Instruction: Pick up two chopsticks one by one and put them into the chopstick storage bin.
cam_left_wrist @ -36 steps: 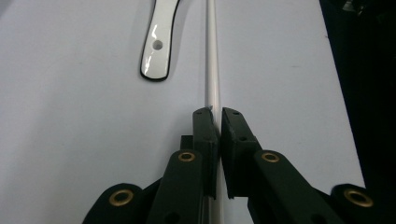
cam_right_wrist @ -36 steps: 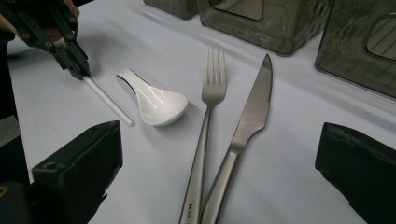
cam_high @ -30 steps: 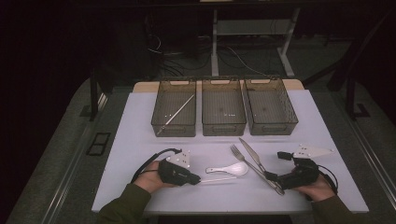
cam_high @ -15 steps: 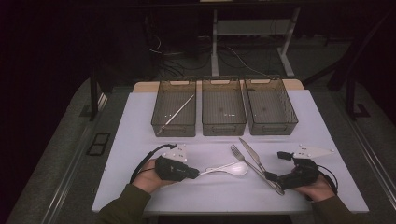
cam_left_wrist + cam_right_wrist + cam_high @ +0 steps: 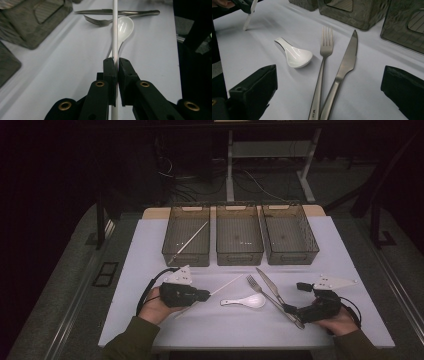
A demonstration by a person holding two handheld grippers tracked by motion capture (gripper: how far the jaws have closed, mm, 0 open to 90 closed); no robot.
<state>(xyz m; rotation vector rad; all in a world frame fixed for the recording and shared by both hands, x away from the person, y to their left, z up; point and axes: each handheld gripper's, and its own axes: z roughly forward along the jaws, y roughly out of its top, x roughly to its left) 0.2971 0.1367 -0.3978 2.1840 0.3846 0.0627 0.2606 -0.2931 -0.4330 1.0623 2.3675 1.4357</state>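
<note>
On the white table, three see-through brown plastic bins are lined up at the far side. In the left bin, one long thin white chopstick is already laid, so that part looks done. The middle bin and the right bin look bare inside.

Nearer the person, a second long thin white chopstick is gripped by the left hand-held gripper. The black jaws are pressed shut on it, near its lower end. The stick is held just above the table, slanted, with its far end pointing up toward the bins.

Next to it, a small white china soup spoon is left lying on the table. Just to its right, a shiny metal fork and a shiny metal knife are laid with their handles touching.

The right hand-held gripper is held low by those handles. Its jaws are spread wide and nothing is gripped.

So it seems one piece is sorted, one is being carried, and three are left.
</note>
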